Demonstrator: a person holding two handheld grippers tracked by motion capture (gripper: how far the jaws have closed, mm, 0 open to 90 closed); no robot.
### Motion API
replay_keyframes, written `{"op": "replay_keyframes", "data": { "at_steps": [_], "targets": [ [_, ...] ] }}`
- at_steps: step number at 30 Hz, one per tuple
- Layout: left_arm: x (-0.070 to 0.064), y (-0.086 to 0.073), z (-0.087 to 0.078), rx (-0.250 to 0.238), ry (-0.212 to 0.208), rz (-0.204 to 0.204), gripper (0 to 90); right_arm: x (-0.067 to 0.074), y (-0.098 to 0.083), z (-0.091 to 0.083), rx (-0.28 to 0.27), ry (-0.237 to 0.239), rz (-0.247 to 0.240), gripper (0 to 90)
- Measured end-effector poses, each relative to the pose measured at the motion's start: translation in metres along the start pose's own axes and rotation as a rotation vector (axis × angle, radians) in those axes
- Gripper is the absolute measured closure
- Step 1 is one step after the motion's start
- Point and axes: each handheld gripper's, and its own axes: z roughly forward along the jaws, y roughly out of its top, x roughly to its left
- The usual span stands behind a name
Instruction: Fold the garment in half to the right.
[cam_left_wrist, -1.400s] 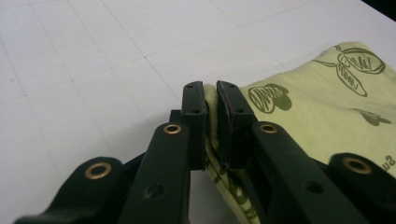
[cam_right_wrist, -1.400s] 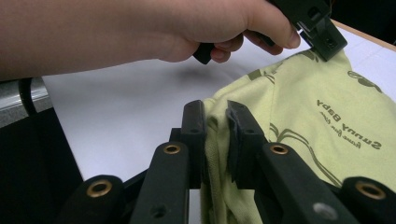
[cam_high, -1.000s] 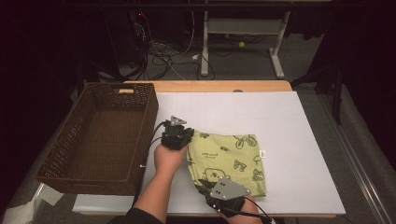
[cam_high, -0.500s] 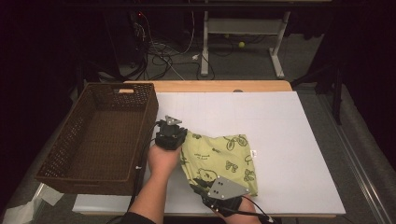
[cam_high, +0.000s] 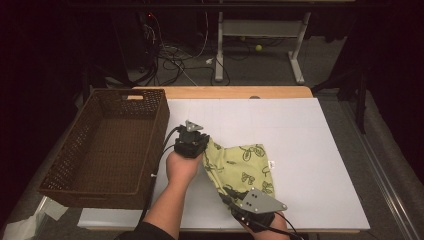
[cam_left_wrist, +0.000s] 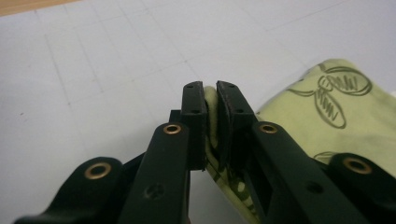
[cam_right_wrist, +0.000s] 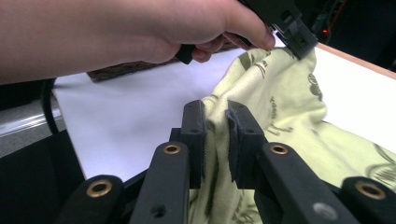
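A pale green cloth (cam_high: 245, 165) printed with dark bicycles lies partly bunched on the white table mat (cam_high: 310, 150). My left gripper (cam_high: 200, 145) is shut on the cloth's far left corner, beside the basket. In the left gripper view the jaws (cam_left_wrist: 210, 91) pinch a fold of green fabric (cam_left_wrist: 327, 116). My right gripper (cam_high: 229, 192) is shut on the cloth's near edge, at the front of the table. The right gripper view has its jaws (cam_right_wrist: 215, 109) clamped on a raised ridge of cloth (cam_right_wrist: 280, 107), with the left hand (cam_right_wrist: 140, 32) and left gripper (cam_right_wrist: 292, 28) beyond.
A brown wicker basket (cam_high: 65, 170) stands at the table's left, right next to the left gripper. The white mat stretches bare to the right and back. A wooden table edge (cam_high: 225, 92) runs along the far side, with cables and desk legs on the floor behind.
The cloth has drawn in and bunched between the two grippers, its right edge now further left. The right gripper has shifted slightly right. Both keep their hold.
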Motion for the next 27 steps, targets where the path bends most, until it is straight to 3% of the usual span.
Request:
{"op": "replay_keyframes", "data": {
  "at_steps": [13,27],
  "targets": [
    [-0.03,0.026,0.01,-0.019,-0.058,0.071,78.6,-0.01,-0.011,-0.024,0.005,-0.085,0.045,80.0],
    [-0.052,0.033,0.034,-0.02,-0.124,0.121,78.6,-0.017,-0.027,-0.041,0.051,-0.157,0.085,80.1]
  ]
}}
